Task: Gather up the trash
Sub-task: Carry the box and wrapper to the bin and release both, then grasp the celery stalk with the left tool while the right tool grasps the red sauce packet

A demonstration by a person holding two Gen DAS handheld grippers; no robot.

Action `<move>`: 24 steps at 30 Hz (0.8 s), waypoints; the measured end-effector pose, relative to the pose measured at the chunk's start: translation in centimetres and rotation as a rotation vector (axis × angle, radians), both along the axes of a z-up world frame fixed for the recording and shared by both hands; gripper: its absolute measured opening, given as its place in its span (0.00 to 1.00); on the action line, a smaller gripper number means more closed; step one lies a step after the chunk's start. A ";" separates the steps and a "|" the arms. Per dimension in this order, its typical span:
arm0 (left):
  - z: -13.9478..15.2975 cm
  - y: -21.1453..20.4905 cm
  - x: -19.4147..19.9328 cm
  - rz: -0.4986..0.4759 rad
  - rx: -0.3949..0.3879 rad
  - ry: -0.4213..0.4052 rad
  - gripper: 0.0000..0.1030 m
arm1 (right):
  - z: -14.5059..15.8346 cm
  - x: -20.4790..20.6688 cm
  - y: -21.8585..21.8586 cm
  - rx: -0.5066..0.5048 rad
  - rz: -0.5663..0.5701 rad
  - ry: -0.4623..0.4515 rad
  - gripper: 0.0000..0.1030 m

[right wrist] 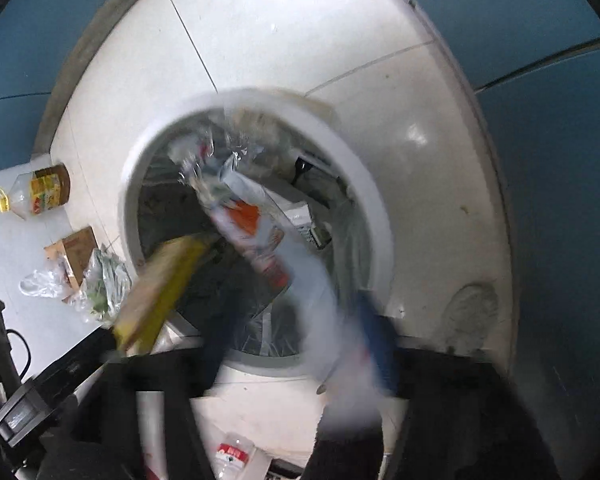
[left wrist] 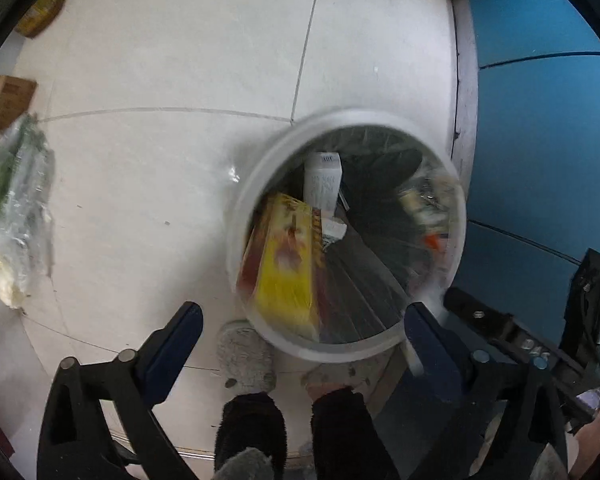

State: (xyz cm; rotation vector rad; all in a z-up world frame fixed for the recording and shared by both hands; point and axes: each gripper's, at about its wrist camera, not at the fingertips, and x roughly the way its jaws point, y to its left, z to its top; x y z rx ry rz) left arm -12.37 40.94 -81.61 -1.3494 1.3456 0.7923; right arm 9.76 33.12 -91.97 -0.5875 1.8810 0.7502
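Observation:
A white round trash bin (left wrist: 244,216) stands on the white tile floor by a blue wall. Inside it lie a yellow box (left wrist: 288,260), a white carton (left wrist: 322,180) and a plastic wrapper (left wrist: 424,204). My left gripper (left wrist: 300,320) is open and empty just above the bin's near rim. In the right wrist view the bin (right wrist: 380,208) is below me, and a white and orange wrapper (right wrist: 252,220) hangs over its mouth, blurred. My right gripper (right wrist: 300,340) is blurred, its jaws apart, with the wrapper between them. The yellow box (right wrist: 160,288) shows there too.
On the floor to the left lie a clear bag of greens (left wrist: 16,200), a cardboard piece (left wrist: 8,100) and an oil bottle (right wrist: 40,192). A small plastic bottle (right wrist: 232,456) lies near my feet. Grey slippers (left wrist: 244,356) stand by the bin.

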 end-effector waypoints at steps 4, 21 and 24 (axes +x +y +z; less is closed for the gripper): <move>5.2 0.1 -0.8 -0.005 0.076 0.020 1.00 | 5.1 1.0 -0.2 0.031 0.024 -0.059 0.79; 38.4 -7.0 -2.5 -0.165 0.468 0.194 1.00 | 41.3 -2.4 -5.8 0.190 0.249 -0.287 1.00; 42.9 -8.3 -2.1 -0.166 0.502 0.167 1.00 | 47.2 -2.6 -6.9 0.240 0.272 -0.298 1.00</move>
